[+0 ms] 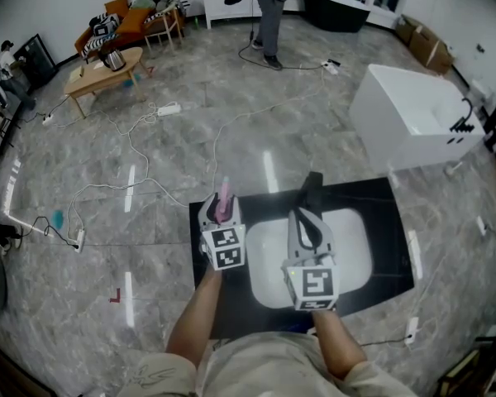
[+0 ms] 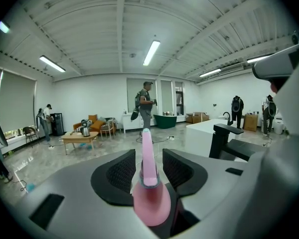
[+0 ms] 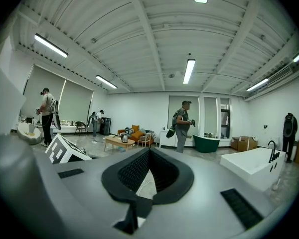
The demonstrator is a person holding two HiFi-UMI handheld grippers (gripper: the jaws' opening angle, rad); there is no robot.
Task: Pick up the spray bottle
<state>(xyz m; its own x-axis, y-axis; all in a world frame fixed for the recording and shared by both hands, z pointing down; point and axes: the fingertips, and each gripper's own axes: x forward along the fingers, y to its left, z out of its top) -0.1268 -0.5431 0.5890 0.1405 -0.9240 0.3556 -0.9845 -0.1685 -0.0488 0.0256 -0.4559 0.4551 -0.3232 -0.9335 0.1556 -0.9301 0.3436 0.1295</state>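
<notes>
One spray bottle (image 2: pixel 148 163), one sink (image 1: pixel 355 242), one kettle (image 1: pixel 114 59).

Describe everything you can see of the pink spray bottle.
The spray bottle is glossy pink plastic: a rounded shoulder, a pale collar, and a slim upright top. It stands between the open jaws of the left gripper, whose pads flank its neck with slight gaps. Its lower body and base are hidden.

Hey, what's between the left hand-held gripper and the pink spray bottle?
Nothing. The left gripper view shows the spray bottle standing right between the open jaws of the left hand-held gripper, with a narrow gap on each side.
</notes>
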